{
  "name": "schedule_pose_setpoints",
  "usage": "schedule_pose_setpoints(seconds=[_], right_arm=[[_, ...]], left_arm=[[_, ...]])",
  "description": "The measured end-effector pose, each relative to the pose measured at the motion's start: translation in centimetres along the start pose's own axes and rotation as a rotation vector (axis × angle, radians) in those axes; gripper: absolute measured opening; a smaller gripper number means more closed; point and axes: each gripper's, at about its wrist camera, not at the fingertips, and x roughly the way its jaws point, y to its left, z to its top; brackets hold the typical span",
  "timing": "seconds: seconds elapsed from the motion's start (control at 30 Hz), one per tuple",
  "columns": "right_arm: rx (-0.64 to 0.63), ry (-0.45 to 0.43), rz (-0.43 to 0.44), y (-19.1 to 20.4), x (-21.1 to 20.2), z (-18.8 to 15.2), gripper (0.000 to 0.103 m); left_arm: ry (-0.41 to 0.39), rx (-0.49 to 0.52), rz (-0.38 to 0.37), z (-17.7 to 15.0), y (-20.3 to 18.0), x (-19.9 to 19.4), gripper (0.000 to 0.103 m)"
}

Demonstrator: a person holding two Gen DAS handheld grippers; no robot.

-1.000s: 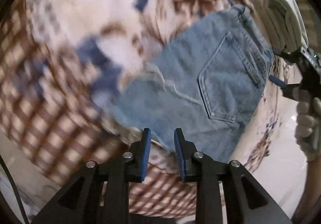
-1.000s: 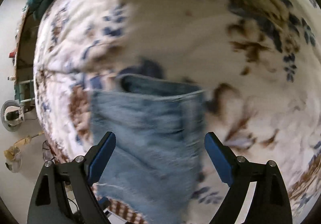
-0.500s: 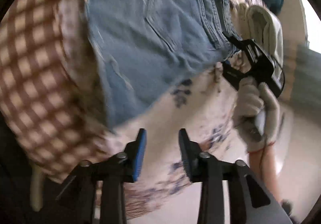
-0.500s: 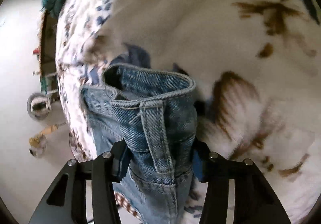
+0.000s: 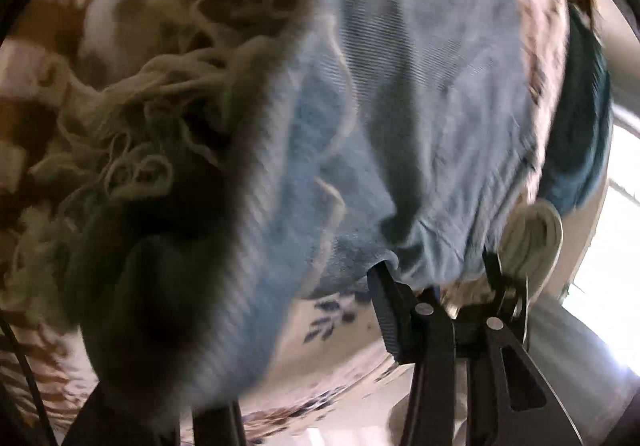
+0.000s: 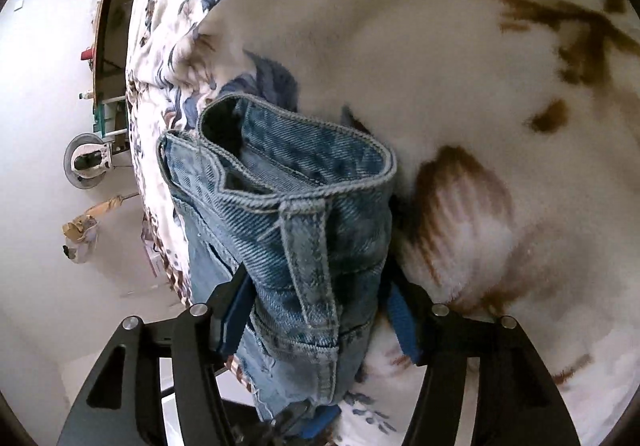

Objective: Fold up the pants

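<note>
The blue denim pants (image 6: 304, 230) lie on a floral blanket (image 6: 460, 94). My right gripper (image 6: 316, 310) is shut on the waistband by a belt loop, bunching it upright between the blue pads. In the left wrist view the denim (image 5: 420, 106) fills the frame, with its frayed hem (image 5: 140, 134) close at the left. The right gripper also shows there (image 5: 436, 278), clamped on the far end of the pants. My left gripper's own fingers are hidden behind the blurred cloth at the bottom left.
A folded white cloth (image 5: 532, 238) and a teal garment (image 5: 580, 118) lie past the pants. The bed edge drops to a pale floor (image 6: 52, 226) with a small round device (image 6: 86, 162). Bright window light is at the right.
My left gripper has moved in close to the frayed hem end, and cloth now covers its fingers. My right gripper stays clamped on the waistband, having closed on it within the last second.
</note>
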Motion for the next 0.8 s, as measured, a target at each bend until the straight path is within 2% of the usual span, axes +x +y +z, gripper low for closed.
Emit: schedule_pose_setpoints(seconds=[0.1,0.2,0.37,0.53,0.6,0.63,0.67,0.73,0.8], right_arm=[[0.013,-0.020,0.031,-0.6,0.3,-0.1,0.065],[0.007,-0.069,0.044,-0.6,0.1,-0.6,0.057],[0.082,-0.144,0.067,-1.4,-1.6,-2.6,0.041],[0.113,-0.246,0.074,-1.9,-6.0,-7.6,0.038],[0.097,-0.252,0.051,-2.7,-6.9,-9.4,0.045],[0.100,-0.239,0.045,-3.2,-6.9,-9.8,0.057],[0.123,-0.223,0.027,-4.2,-6.7,-10.2,0.070],[0.170,-0.219,0.052,-5.7,-6.5,-10.5,0.072],[0.216,-0.200,0.103,-7.0,-6.0,-10.6,0.077]], left_arm=[[-0.013,-0.051,0.008,0.1,-0.4,0.3,0.042],[-0.012,-0.044,0.005,0.5,-1.5,-0.5,0.041],[0.009,0.069,0.022,1.6,-2.4,-1.6,0.041],[0.022,0.286,0.085,2.3,-4.0,-4.4,0.041],[0.031,0.347,0.110,1.9,-3.3,-5.4,0.043],[0.037,0.358,0.121,1.7,-2.9,-6.0,0.043],[0.056,0.333,0.120,1.3,-2.1,-6.4,0.043],[0.118,0.230,0.081,0.4,-0.4,-6.1,0.043],[0.131,0.159,0.042,-1.4,0.4,-5.0,0.044]])
